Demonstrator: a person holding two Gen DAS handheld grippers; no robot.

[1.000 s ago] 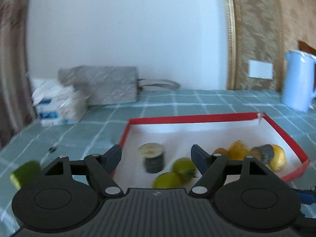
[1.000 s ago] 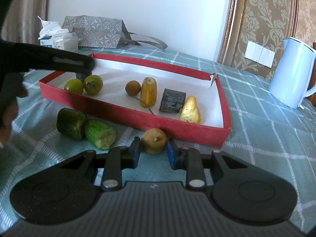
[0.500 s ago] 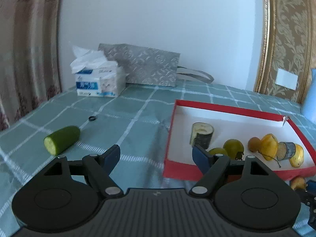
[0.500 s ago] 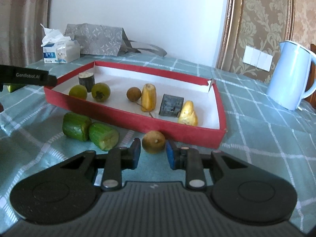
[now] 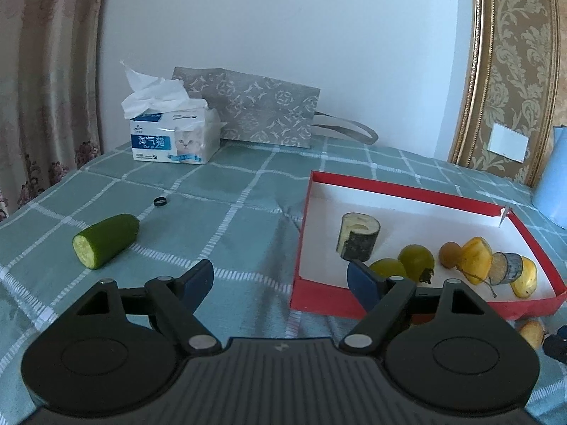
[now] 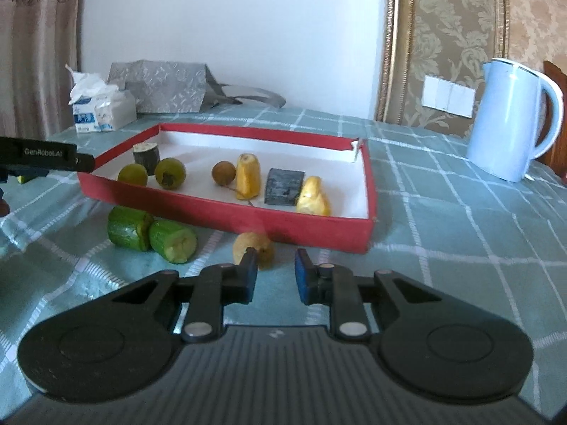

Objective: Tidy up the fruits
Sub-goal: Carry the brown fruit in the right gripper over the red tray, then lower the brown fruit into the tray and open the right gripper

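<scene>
Home: curtain (image 5: 46, 88), damask wallpaper (image 6: 460, 35), checked tablecloth (image 5: 230, 219), kettle (image 6: 510, 120).

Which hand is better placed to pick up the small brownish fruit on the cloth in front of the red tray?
Right. The fruit lies just beyond the right tongs, though they are shut. The left tongs, just opening and empty, see it only at the far right edge.

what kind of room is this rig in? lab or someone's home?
Most likely a home, perhaps a dining or living room: a checked tablecloth covers the table, a light blue electric kettle and a tissue box sit on it, with patterned curtains and damask wallpaper behind.
</scene>
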